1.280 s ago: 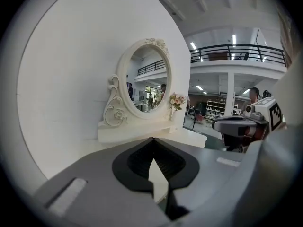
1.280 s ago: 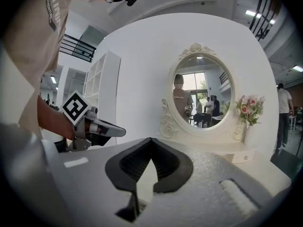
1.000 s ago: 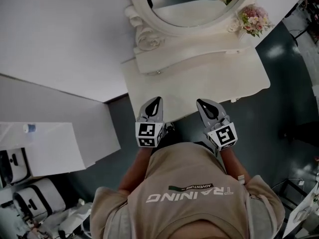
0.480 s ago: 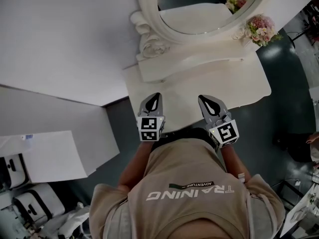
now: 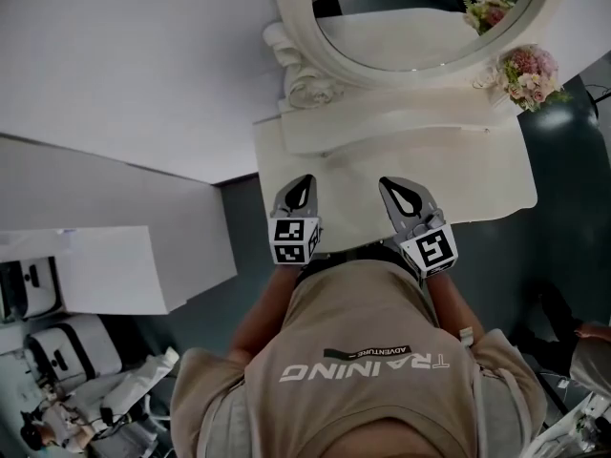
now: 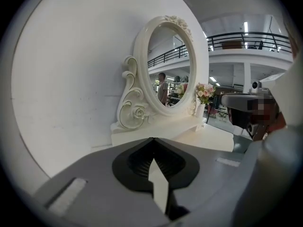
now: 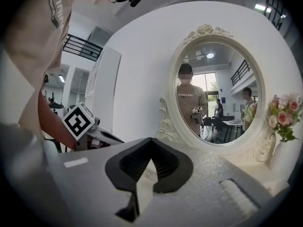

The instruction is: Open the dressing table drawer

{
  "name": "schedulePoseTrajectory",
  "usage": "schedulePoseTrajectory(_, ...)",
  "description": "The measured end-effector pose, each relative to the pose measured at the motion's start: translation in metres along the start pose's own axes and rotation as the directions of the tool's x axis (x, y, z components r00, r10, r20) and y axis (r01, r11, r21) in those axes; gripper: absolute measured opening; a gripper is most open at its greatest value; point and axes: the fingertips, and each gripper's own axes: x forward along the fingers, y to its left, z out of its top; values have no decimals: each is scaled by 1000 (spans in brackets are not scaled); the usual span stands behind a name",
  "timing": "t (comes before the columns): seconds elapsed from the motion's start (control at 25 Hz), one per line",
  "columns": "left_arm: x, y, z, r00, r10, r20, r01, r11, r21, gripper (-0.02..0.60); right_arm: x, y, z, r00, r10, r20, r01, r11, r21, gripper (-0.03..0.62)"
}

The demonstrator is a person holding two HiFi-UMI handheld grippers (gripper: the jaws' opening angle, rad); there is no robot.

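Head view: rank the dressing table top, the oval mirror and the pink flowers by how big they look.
1. Dressing table top and oval mirror: about alike; the picture's edge cuts the mirror off.
2. Pink flowers: far smallest.

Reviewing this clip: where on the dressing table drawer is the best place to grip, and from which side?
Probably the small knob on the front of the raised tier below the mirror. It faces the person, so come from the front, roughly level, a jaw each side. The left gripper and right gripper are shut, so open one first.
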Motion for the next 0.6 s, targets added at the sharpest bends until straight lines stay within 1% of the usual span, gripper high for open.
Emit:
schedulePoseTrajectory(0.16, 6, -1, -3, 999, 37, -23, -37, 999, -6, 18, 6, -10, -4, 1000, 27, 7, -27, 999, 34, 3)
schedulePoseTrajectory(0.24, 11, -1, -6, 998, 52, -37, -52, 999, 0, 18, 10, -13, -4, 999, 45, 15, -46, 998, 35, 3)
schedulePoseTrajectory(0.36, 20, 0, -15, 995, 72, -63, -73, 997, -11, 20, 15, -19, -6, 997, 69, 15, -70, 997, 31, 3)
schedulePoseTrajectory(0.52, 33, 1, -28, 990, 84, -113, -86, 996, -20, 42, 18, -29, -11, 996, 87, 7, -87, 996, 19, 3)
schedulePoseTrajectory(0.6, 40, 2, -33, 987, 88, -134, -93, 995, -37, 55, 17, -34, -14, 996, 92, 4, -92, 996, 18, 3)
